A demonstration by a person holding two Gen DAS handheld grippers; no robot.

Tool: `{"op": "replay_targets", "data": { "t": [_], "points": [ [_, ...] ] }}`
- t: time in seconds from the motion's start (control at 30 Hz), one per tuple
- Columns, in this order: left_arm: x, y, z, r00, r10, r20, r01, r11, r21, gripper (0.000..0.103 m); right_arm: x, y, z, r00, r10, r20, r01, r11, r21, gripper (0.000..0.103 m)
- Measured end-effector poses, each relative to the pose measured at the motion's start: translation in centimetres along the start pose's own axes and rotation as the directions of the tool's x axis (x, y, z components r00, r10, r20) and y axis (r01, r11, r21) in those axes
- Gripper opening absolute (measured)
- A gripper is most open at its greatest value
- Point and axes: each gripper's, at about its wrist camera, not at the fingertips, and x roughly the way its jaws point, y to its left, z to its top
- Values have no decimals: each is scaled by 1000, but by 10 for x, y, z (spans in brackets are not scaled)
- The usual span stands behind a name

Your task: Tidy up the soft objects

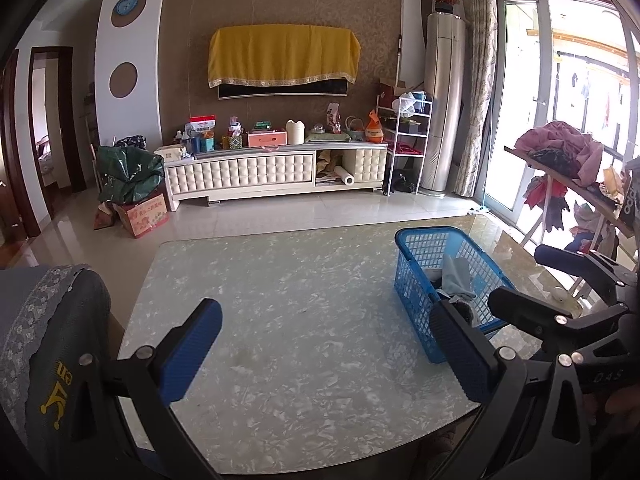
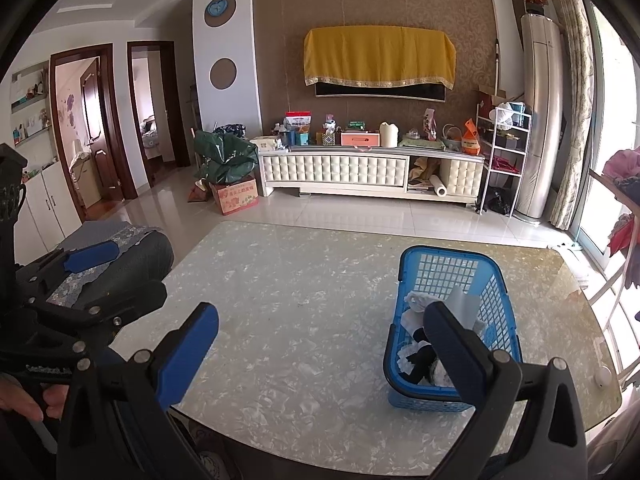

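Note:
A blue plastic basket (image 1: 424,256) stands on the marble table (image 1: 288,300), right of centre, with several soft cloths (image 1: 456,276) inside, white, grey and black. It also shows in the right wrist view (image 2: 448,264) with the cloths (image 2: 420,344). My left gripper (image 1: 324,344) is open and empty above the table's near half, left of the basket. My right gripper (image 2: 320,344) is open and empty, its right finger in front of the basket's near end. The right gripper also shows in the left wrist view (image 1: 560,276) beside the basket.
A chair back with a grey lace cover (image 1: 44,320) stands at the table's left edge. A rack piled with clothes (image 1: 568,160) stands at the right by the glass door. A TV cabinet (image 1: 276,168) is far behind the table.

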Motion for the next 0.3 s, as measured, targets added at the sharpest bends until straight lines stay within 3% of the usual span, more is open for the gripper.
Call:
{"op": "replay_targets", "data": {
  "t": [0.3],
  "points": [
    [1,-2,0,1000,-2,-1,2,1000,0,103,0,1,0,1000,0,0,0,1000,6,103]
  ]
}}
